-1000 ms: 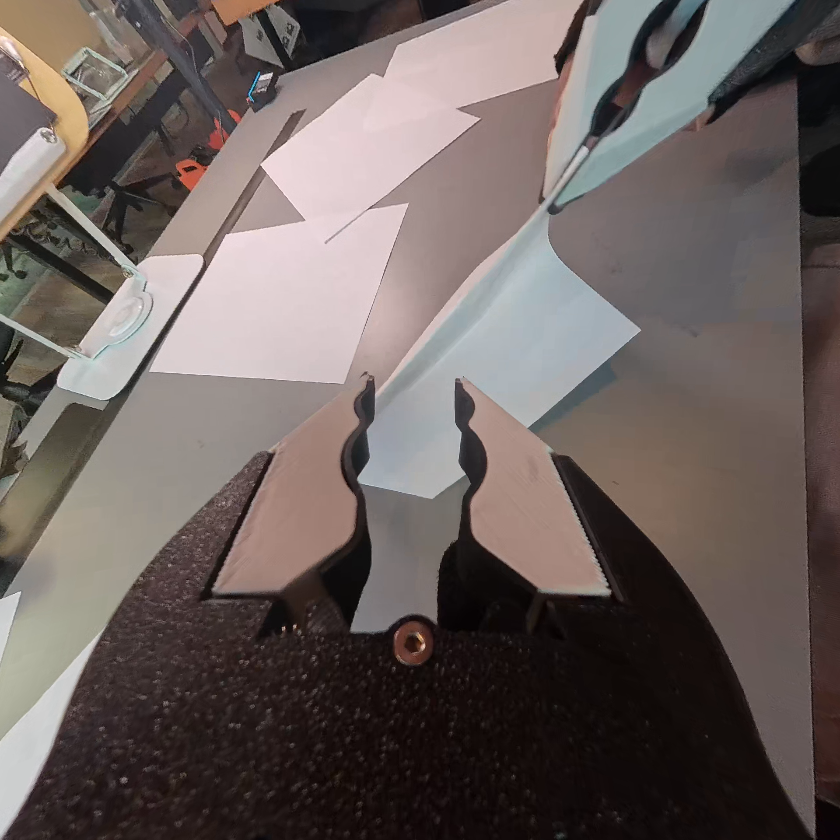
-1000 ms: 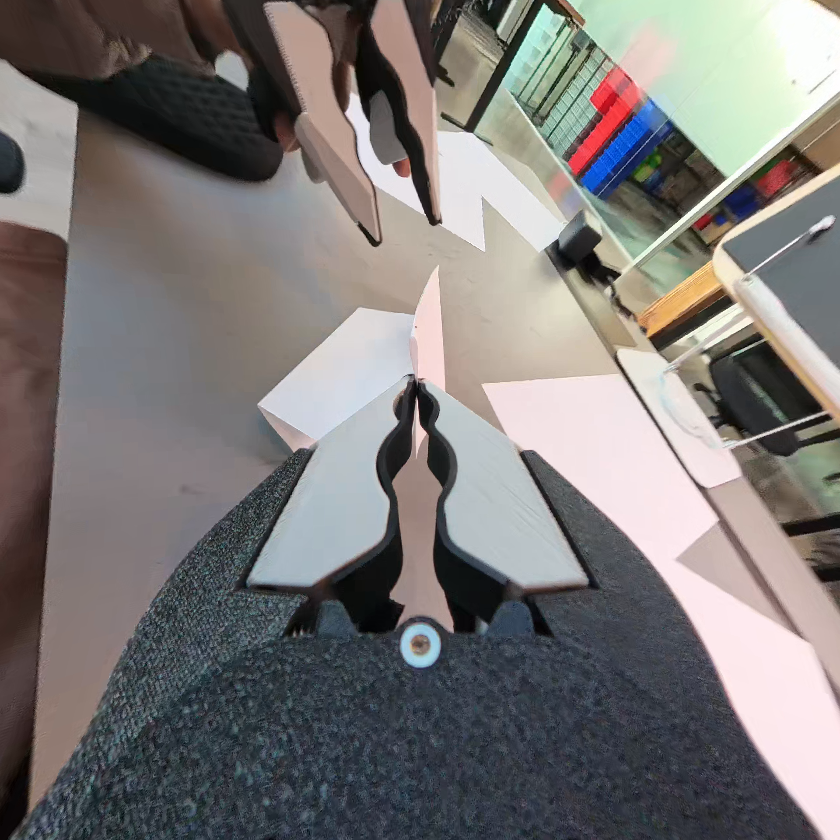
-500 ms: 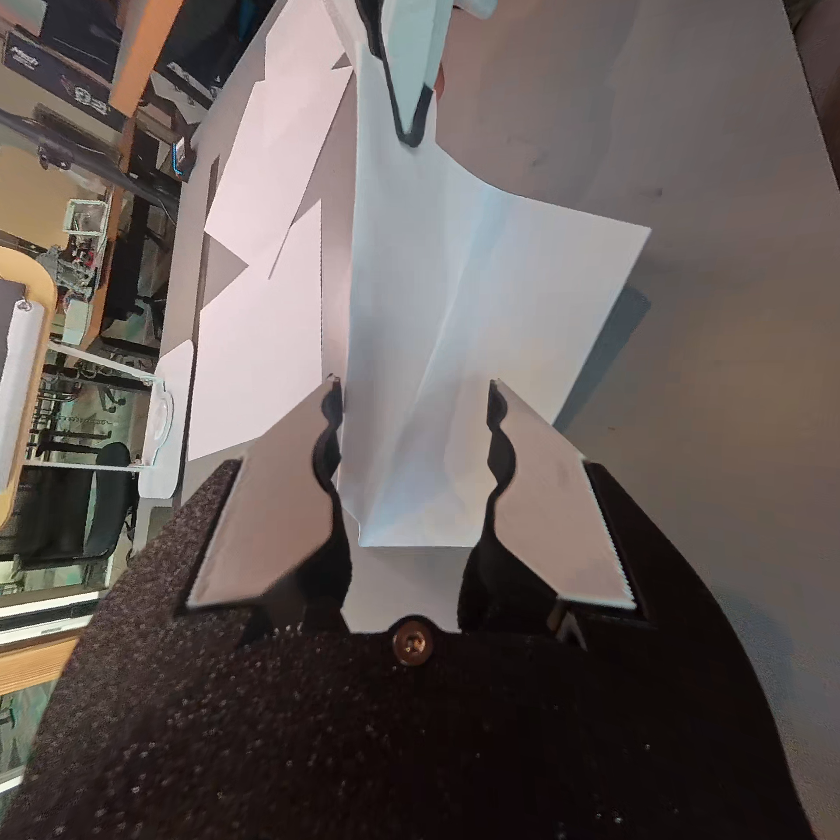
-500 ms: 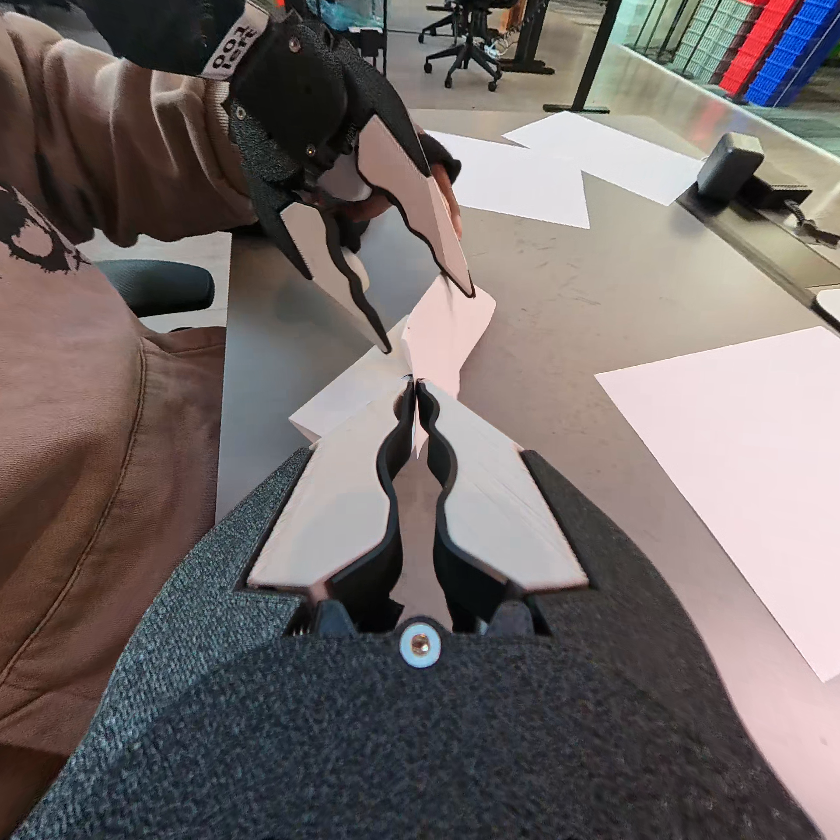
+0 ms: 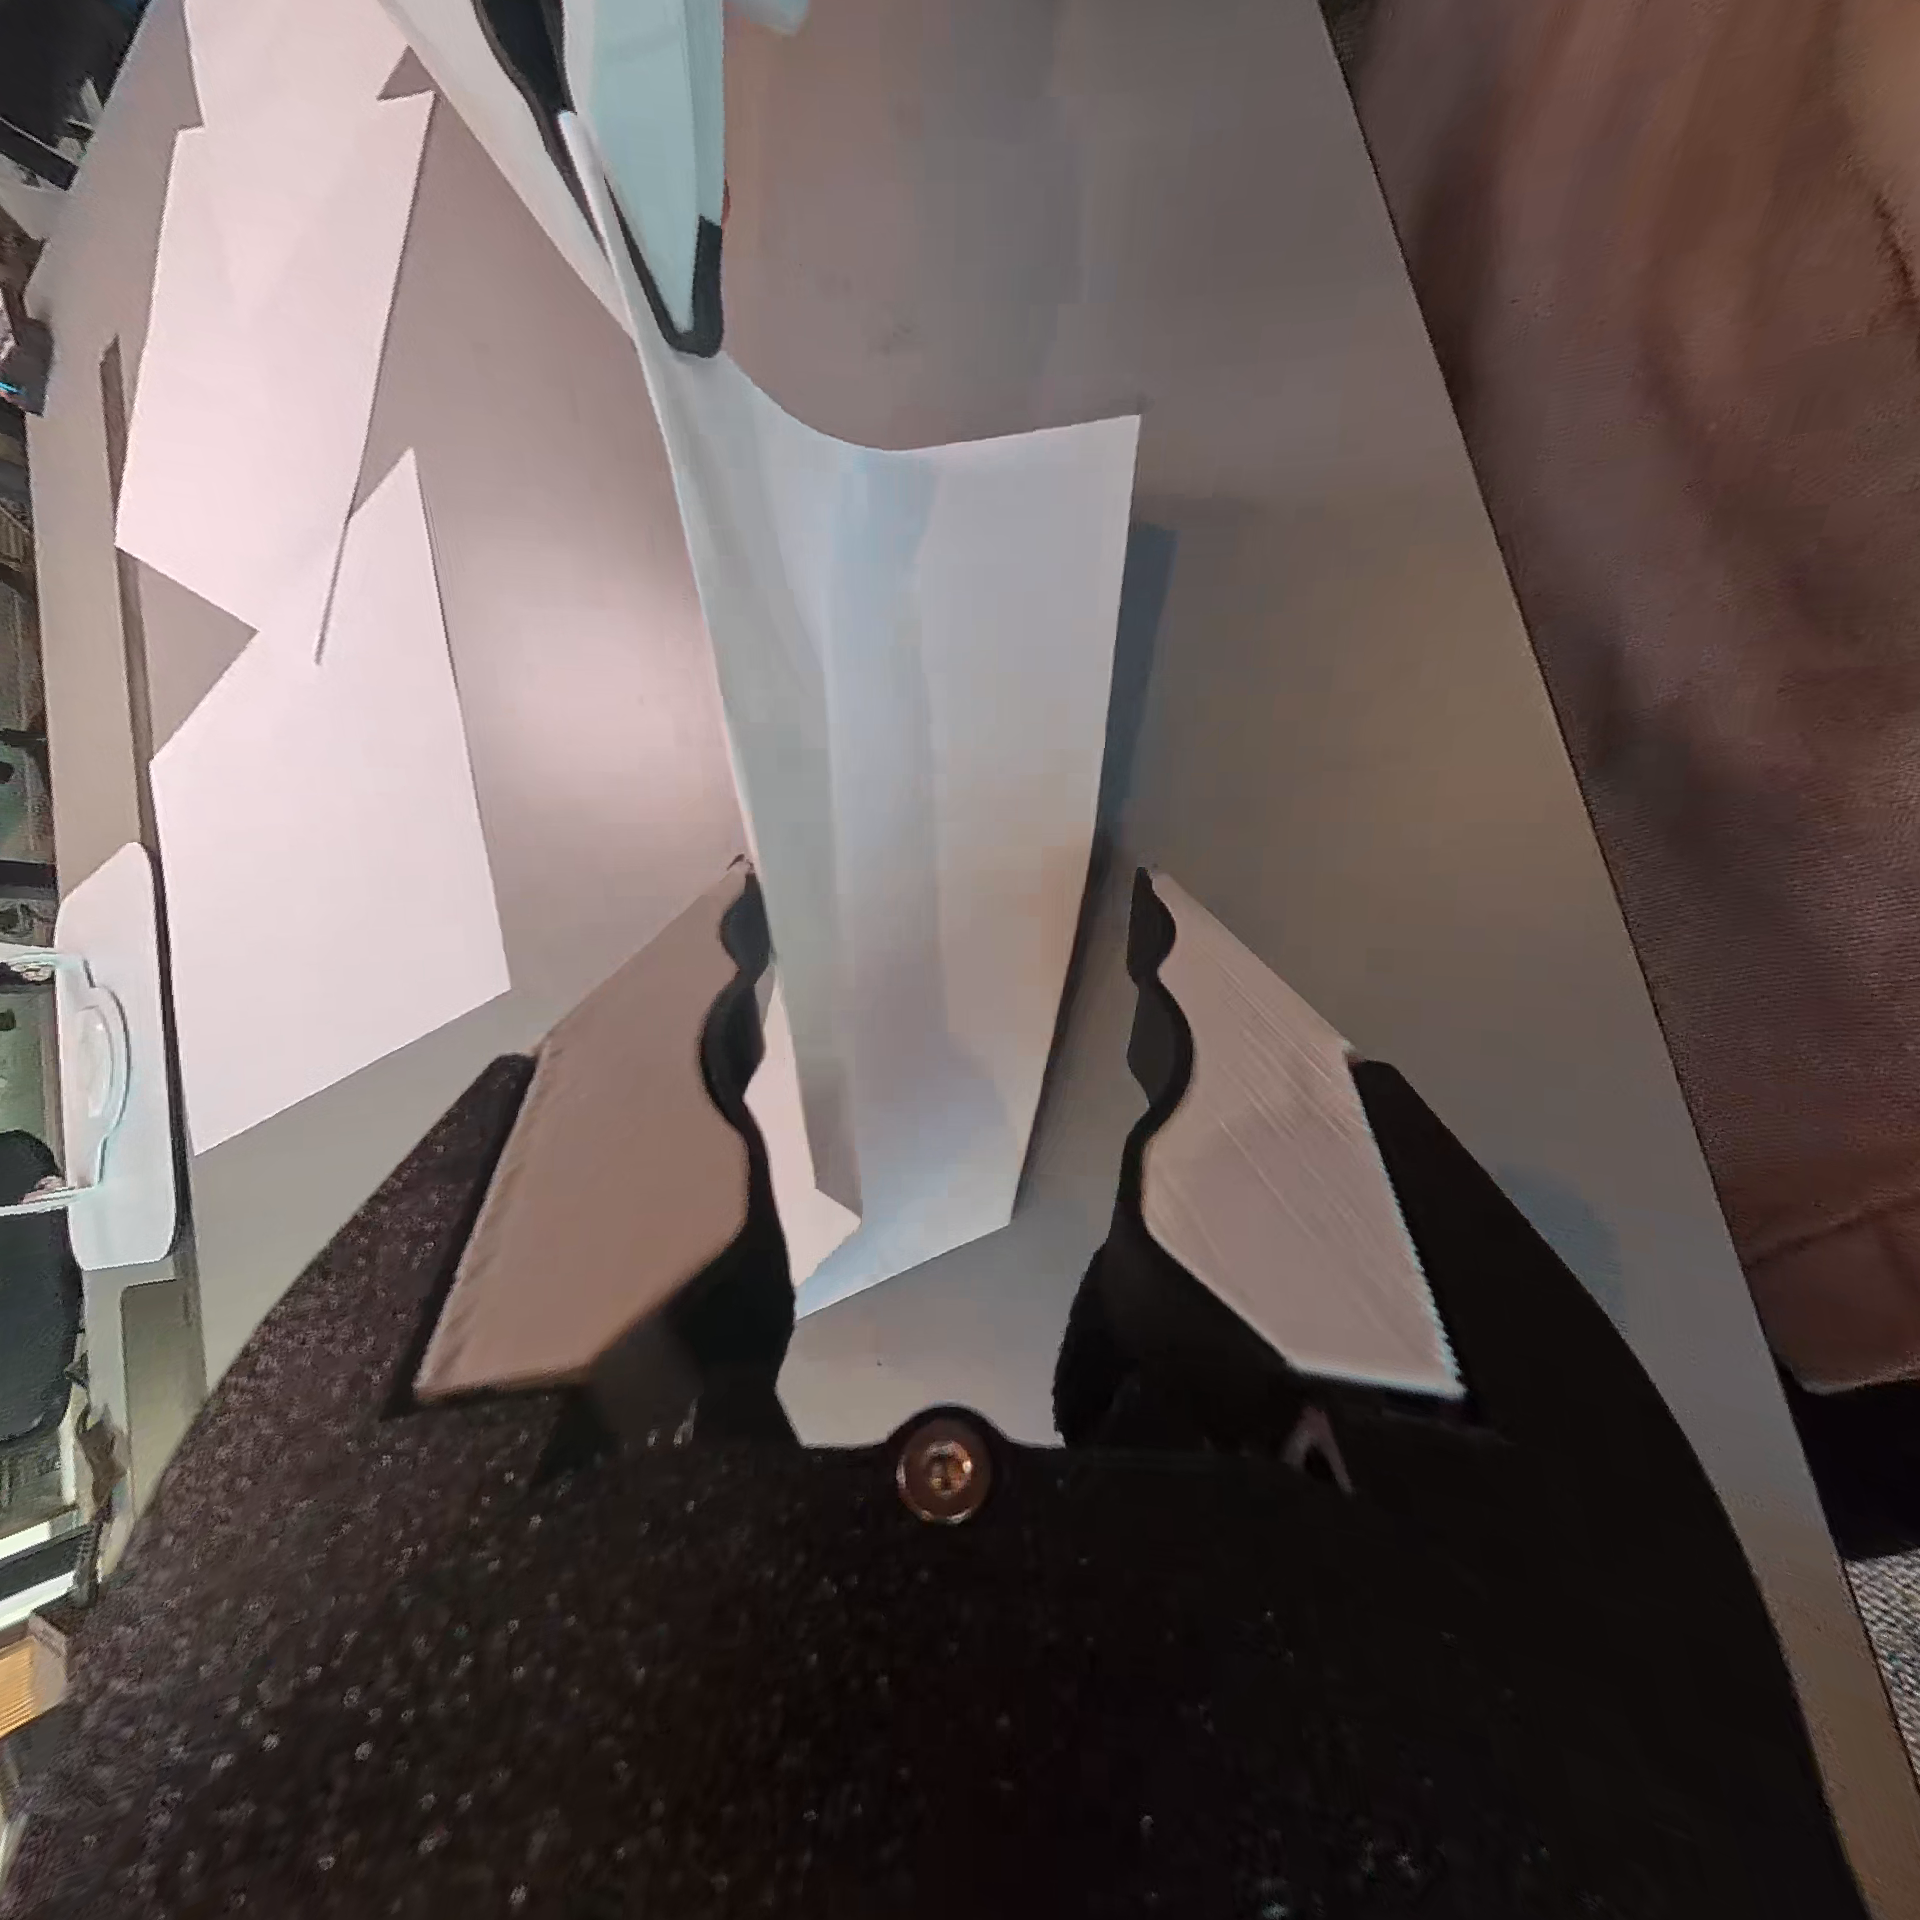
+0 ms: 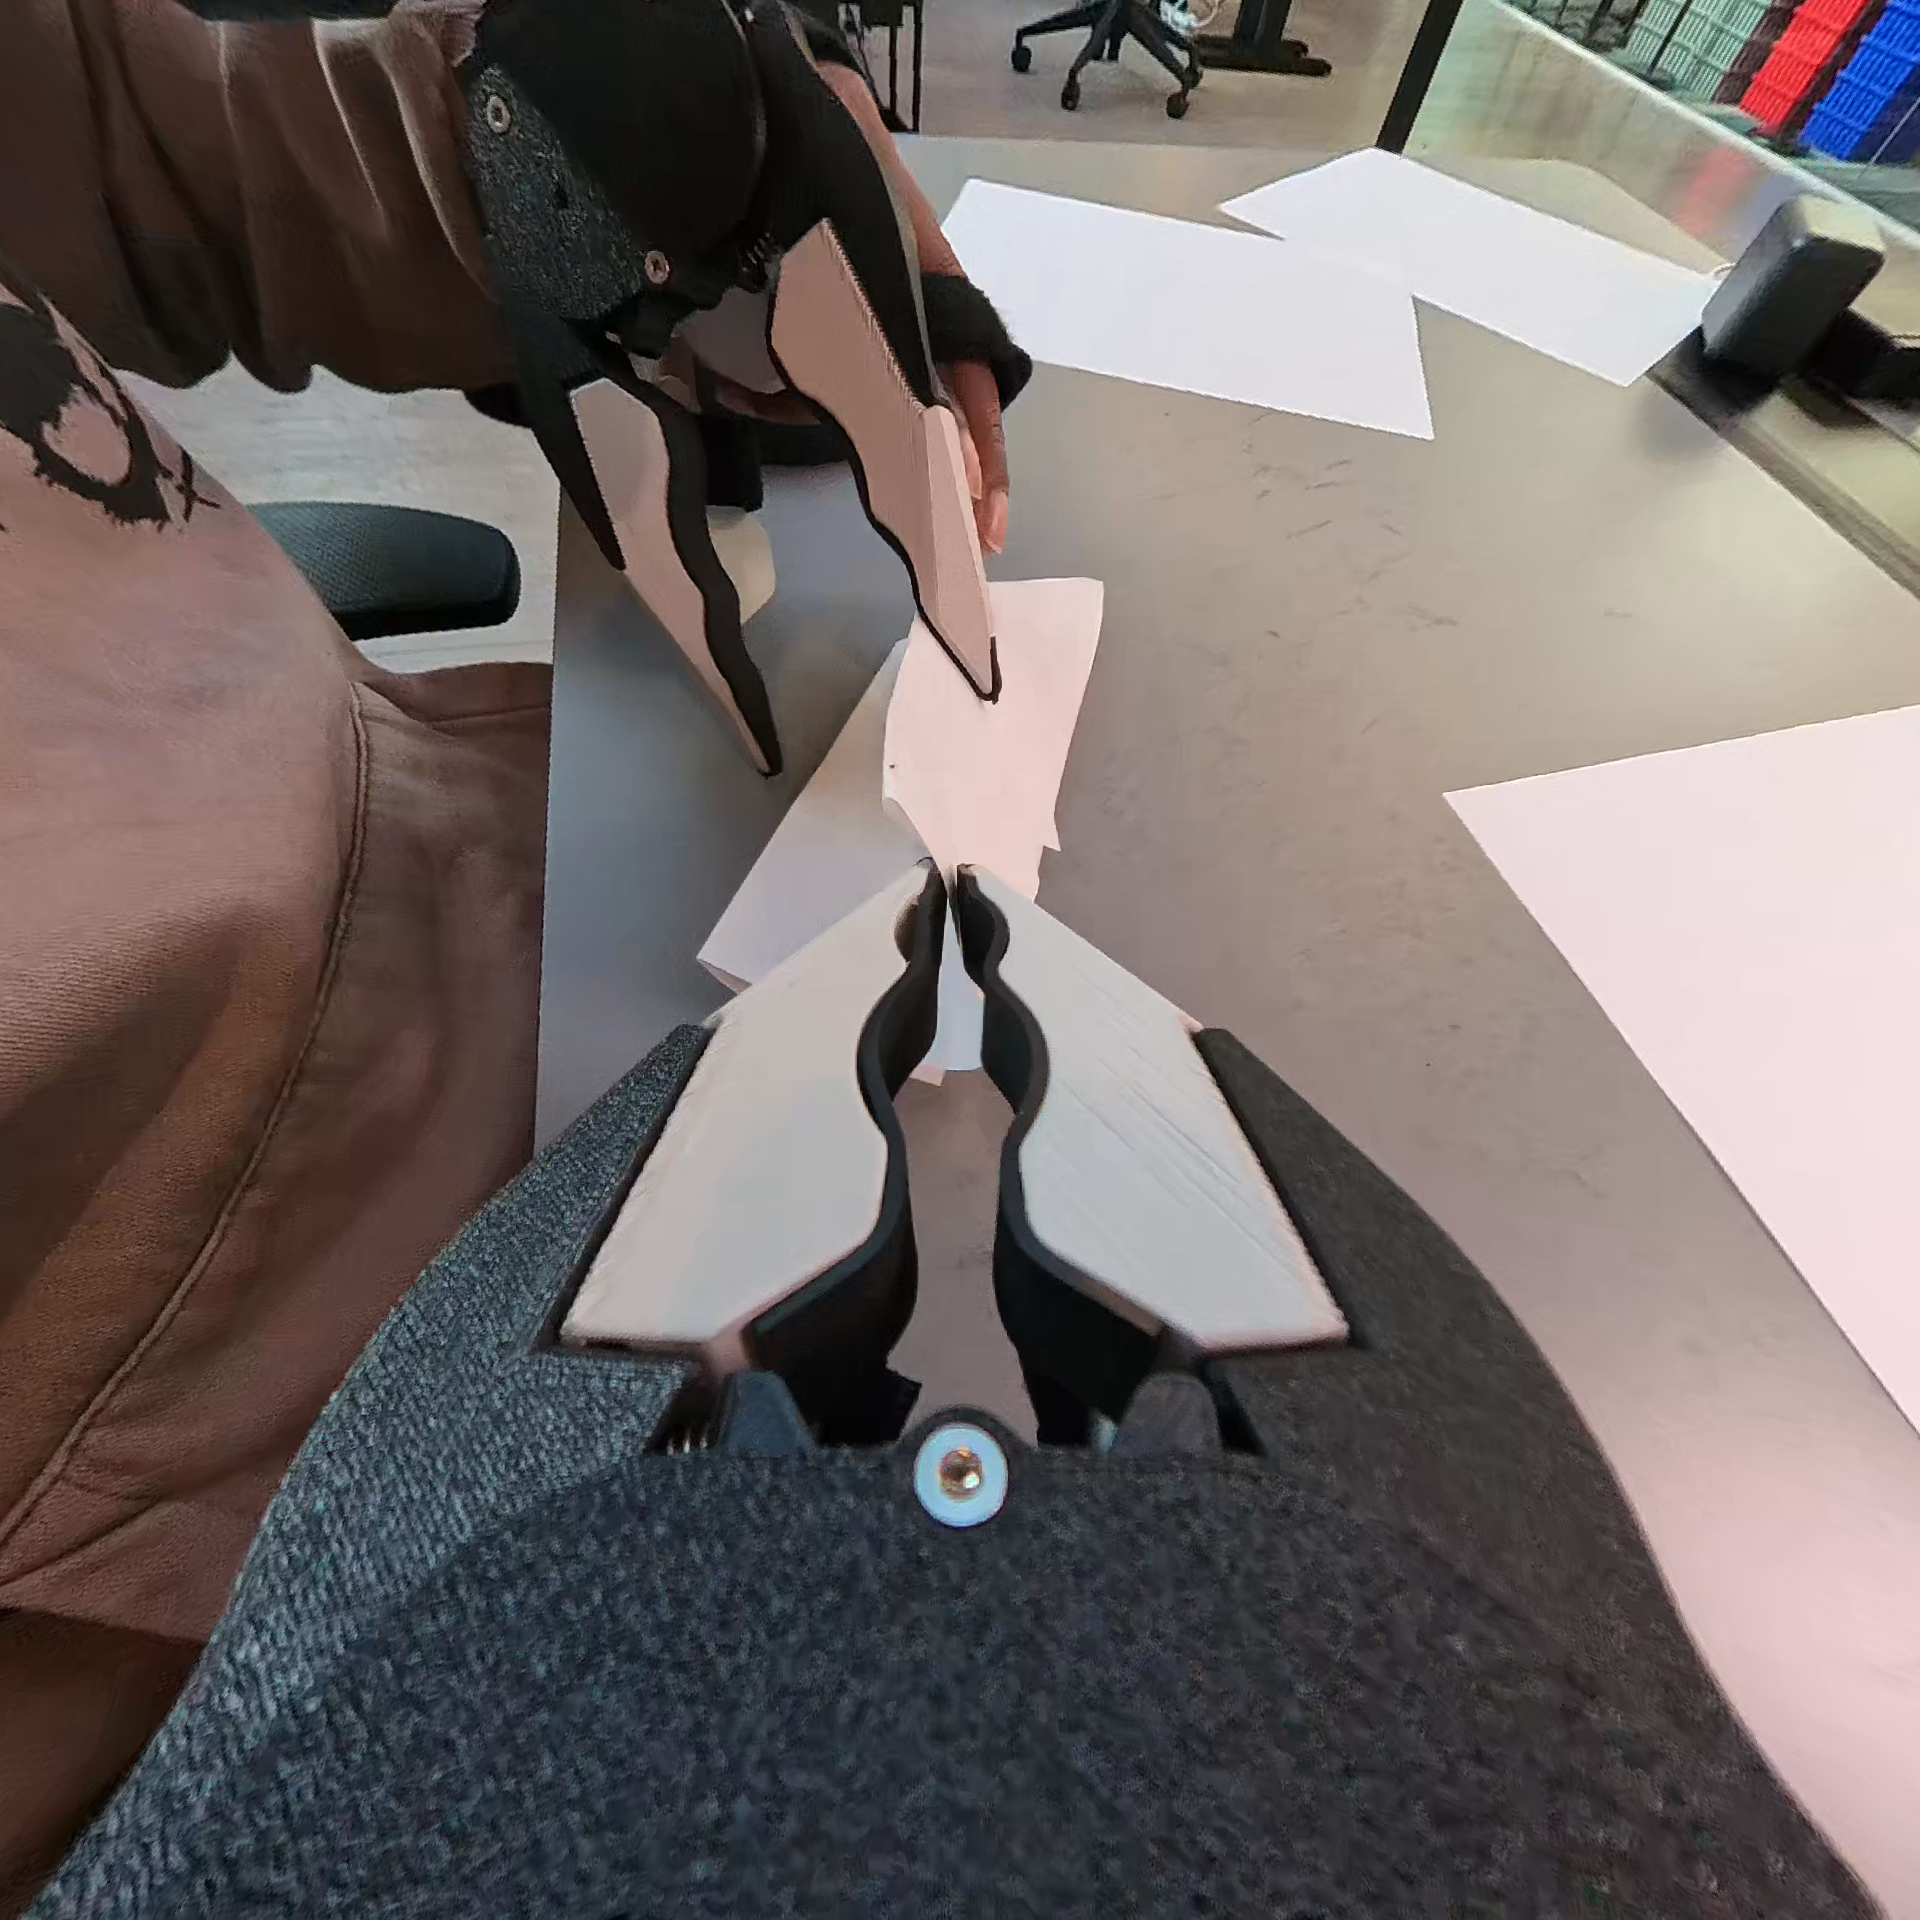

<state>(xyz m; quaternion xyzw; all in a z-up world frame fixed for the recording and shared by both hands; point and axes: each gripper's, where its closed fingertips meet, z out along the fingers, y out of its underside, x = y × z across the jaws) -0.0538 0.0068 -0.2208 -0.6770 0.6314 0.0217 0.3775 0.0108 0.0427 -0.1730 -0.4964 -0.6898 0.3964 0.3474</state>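
Note:
A white sheet of paper (image 5: 935, 727) is bent lengthwise and partly lifted off the grey table (image 5: 1299, 831). My right gripper (image 6: 951, 883) is shut on one end of the sheet (image 6: 987, 727); it also shows at the top of the left wrist view (image 5: 675, 260). My left gripper (image 5: 943, 873) is open wide, and the other end of the sheet lies between its jaws. In the right wrist view the left gripper (image 6: 878, 727) hangs tips down over the sheet, one fingertip (image 6: 971, 644) at the paper's far edge.
Other flat white sheets lie on the table (image 5: 312, 831) (image 5: 281, 312) (image 6: 1195, 301) (image 6: 1766, 987). A black box (image 6: 1787, 291) sits at the far edge, and a white pad (image 5: 114, 1060) at the left edge. A person's brown garment (image 6: 208, 831) and a chair armrest (image 6: 416, 566) are beside the table.
The right gripper raised and turned the pinched sheet. The left gripper opened wider and moved in so the sheet's free end now sits between its jaws.

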